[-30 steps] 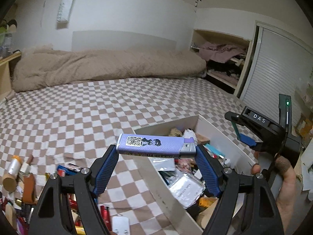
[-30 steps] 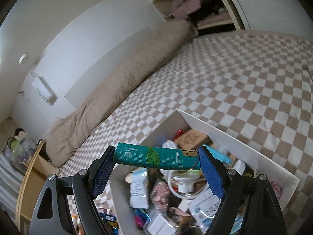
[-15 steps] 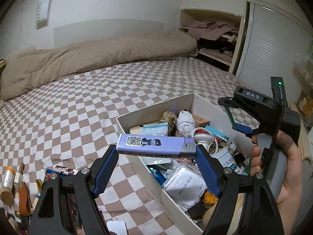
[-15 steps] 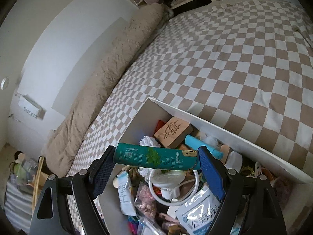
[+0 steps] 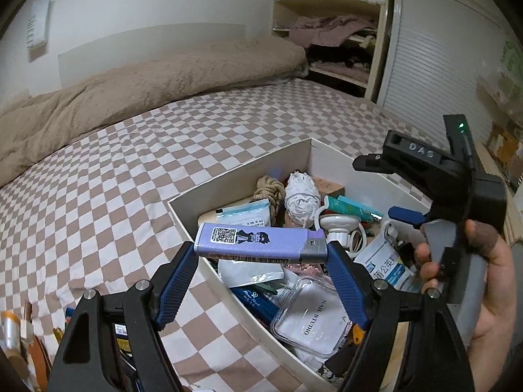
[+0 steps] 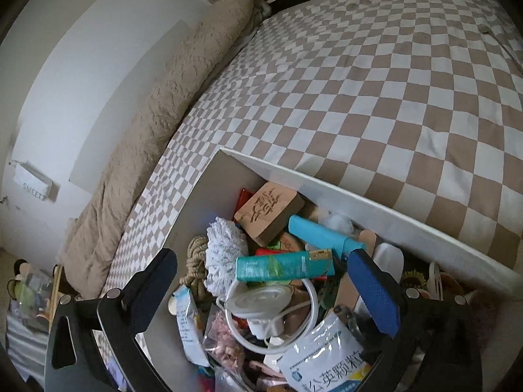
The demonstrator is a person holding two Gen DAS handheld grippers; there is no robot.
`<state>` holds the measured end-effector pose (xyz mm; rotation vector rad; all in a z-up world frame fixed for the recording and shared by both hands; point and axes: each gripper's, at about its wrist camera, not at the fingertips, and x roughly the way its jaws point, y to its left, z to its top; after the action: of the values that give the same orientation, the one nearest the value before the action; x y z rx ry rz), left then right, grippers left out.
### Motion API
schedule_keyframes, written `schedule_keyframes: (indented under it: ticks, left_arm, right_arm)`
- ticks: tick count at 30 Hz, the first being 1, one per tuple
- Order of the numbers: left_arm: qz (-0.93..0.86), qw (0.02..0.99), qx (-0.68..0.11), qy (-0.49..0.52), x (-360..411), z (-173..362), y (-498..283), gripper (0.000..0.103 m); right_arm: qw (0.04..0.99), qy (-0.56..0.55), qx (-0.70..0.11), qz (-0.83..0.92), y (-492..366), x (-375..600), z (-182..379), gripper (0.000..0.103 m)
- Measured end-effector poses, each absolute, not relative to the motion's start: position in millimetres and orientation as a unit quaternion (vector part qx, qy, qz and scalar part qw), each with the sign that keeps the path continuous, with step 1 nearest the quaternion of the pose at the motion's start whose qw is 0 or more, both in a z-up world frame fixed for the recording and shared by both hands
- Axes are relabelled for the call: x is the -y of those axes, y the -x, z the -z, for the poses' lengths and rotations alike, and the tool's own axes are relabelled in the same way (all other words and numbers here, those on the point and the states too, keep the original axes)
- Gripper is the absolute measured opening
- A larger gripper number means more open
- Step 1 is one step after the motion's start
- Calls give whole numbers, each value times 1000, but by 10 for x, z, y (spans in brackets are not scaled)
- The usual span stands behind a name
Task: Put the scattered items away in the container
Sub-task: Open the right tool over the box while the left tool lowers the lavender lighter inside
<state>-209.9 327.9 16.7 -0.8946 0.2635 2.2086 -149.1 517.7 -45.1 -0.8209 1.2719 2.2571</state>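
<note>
Now, left claw: we clench our left gripper (image 5: 261,254) on the purple lighter (image 5: 260,243), its blue pads (image 5: 178,281) pressing both ends, the lighter lying crosswise at the centre of the left wrist frame.
Purple lighter: we hold it in the air above the near corner of the white box (image 5: 240,166), apart from the contents below.
Right claw: we are spreading our right gripper (image 6: 271,281); its jaws are opening, and the green lighter (image 6: 284,265) lies between them, with gaps on both sides and neither pad (image 6: 376,292) touching it.
Green lighter: we see it at centre of the right wrist frame, lying level on the clutter inside the box (image 6: 359,201), just above a white round lamp with its cable (image 6: 261,300).
Box contents: we make out a ball of white yarn (image 6: 225,245), a coil of rope (image 6: 196,254), a carved wooden block (image 6: 271,210), a teal tube (image 6: 323,235) and a printed sachet (image 6: 327,356), all packed close together.
Right hand: we see it at lower right of the left wrist frame, gripping the tool's grey handle (image 5: 464,261).
Bed: we see the box standing on a brown-and-white checked cover (image 5: 114,170), with a beige duvet (image 5: 147,78) bunched along the wall at upper left.
Loose items: we see a few small things still on the cover at the lower left corner of the left wrist frame (image 5: 19,333), too cropped to name.
</note>
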Motion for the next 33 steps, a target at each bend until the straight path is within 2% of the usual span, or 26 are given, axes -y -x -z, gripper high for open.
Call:
schedule_keyframes:
  ticks: [5, 18, 33]
  left_arm:
    - [-838, 397, -128, 352, -3308, -110, 2136, 80]
    - [-778, 447, -283, 340, -3400, 86, 1944, 80]
    - [-716, 479, -384, 332, -3480, 212, 1799, 80]
  right_arm:
    - [211, 300, -426, -827, 1452, -5077, 315, 103]
    - [207, 319, -331, -864, 1333, -4789, 213, 103]
    - [194, 319, -347, -860, 1262, -4807, 281, 103]
